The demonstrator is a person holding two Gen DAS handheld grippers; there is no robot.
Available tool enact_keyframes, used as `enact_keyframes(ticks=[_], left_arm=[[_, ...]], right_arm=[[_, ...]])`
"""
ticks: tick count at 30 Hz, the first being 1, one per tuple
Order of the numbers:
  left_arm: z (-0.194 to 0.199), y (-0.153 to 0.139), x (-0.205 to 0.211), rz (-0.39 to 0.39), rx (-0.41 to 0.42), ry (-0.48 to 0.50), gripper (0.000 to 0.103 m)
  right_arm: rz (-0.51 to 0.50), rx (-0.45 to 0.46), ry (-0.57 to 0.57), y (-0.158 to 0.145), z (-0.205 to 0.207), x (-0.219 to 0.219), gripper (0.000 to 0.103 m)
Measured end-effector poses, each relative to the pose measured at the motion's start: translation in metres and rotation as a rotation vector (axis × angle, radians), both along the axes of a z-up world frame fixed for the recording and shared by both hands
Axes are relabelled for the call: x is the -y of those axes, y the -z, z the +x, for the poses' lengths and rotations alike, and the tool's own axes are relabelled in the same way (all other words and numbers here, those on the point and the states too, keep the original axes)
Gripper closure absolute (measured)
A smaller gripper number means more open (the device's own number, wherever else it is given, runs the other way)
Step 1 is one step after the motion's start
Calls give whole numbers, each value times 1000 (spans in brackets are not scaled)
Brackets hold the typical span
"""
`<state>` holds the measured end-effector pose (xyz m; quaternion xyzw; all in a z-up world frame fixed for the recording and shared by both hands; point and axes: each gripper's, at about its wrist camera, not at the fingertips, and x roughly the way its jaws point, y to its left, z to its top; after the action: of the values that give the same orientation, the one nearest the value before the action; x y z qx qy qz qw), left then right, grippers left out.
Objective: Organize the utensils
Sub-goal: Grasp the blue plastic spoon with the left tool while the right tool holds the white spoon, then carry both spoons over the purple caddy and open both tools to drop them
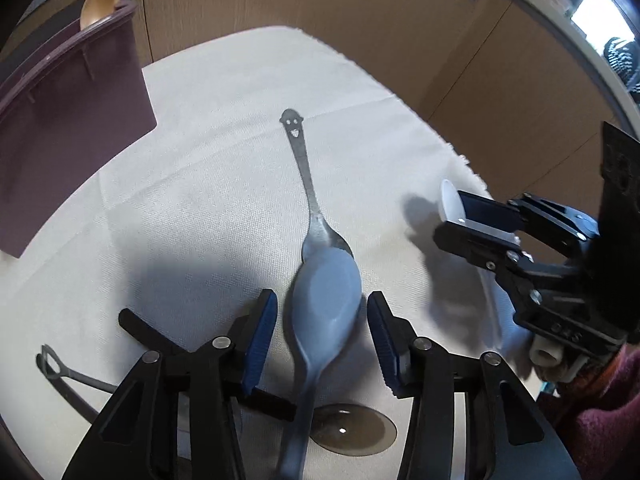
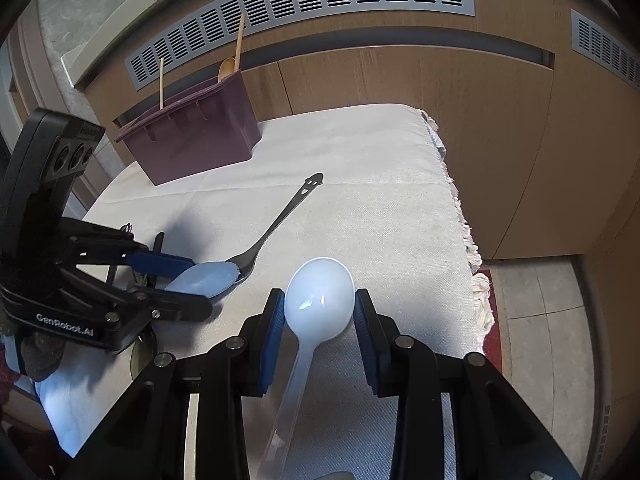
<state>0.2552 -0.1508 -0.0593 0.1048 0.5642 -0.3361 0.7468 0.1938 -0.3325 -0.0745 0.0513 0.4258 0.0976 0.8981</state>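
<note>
A pale blue plastic spoon (image 1: 326, 300) lies between my left gripper's (image 1: 322, 334) blue pads, which stand a little off its bowl; the gripper is open. Its bowl overlaps a dark metal spoon (image 1: 306, 176) with a smiley-face handle end, also in the right wrist view (image 2: 280, 222). My right gripper (image 2: 320, 332) has its pads against the bowl of a white plastic spoon (image 2: 320, 300), shut on it. In the left wrist view the right gripper (image 1: 476, 224) sits at the right with the white spoon (image 1: 450, 200). A maroon utensil holder (image 2: 200, 136) (image 1: 72, 120) stands at the back left.
The holder has a wooden spoon (image 2: 227, 68) and wooden sticks in it. A cream cloth (image 2: 380, 200) covers the table, its fringed edge (image 2: 476, 264) to the right. A round dark disc (image 1: 354, 428) and a metal wire tool (image 1: 60, 372) lie near my left gripper.
</note>
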Motion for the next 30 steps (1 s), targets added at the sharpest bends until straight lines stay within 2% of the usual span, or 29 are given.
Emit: enact_keyframes(ticks=[4,6,10,13,18,23,30], left_arm=[[0,0,12,76,6,-21,56],[-2,0,17,100,48,-25,66],[-10,-3,16,87,114,-40,67],[-23,-22,-10,0,165,-102,67],[-54,-51,-82,-188,243,-304,67],[-84,-60,-138,-248,330,-470,67],[-91,-64,-160,-302,380,-549,67]], right_arm=[[-32,6,-3,1,0,-5,71],[-38,9,-10,1,0,-6,71],[-47,8,-13,0,1,-7,71],[-36,12,-22,-4,1,-10,71],[11,55,-95,-17,-1,-34,71],[-5,79,-152,-25,4,-64,71],[-57,112,-229,-33,3,-101,71]])
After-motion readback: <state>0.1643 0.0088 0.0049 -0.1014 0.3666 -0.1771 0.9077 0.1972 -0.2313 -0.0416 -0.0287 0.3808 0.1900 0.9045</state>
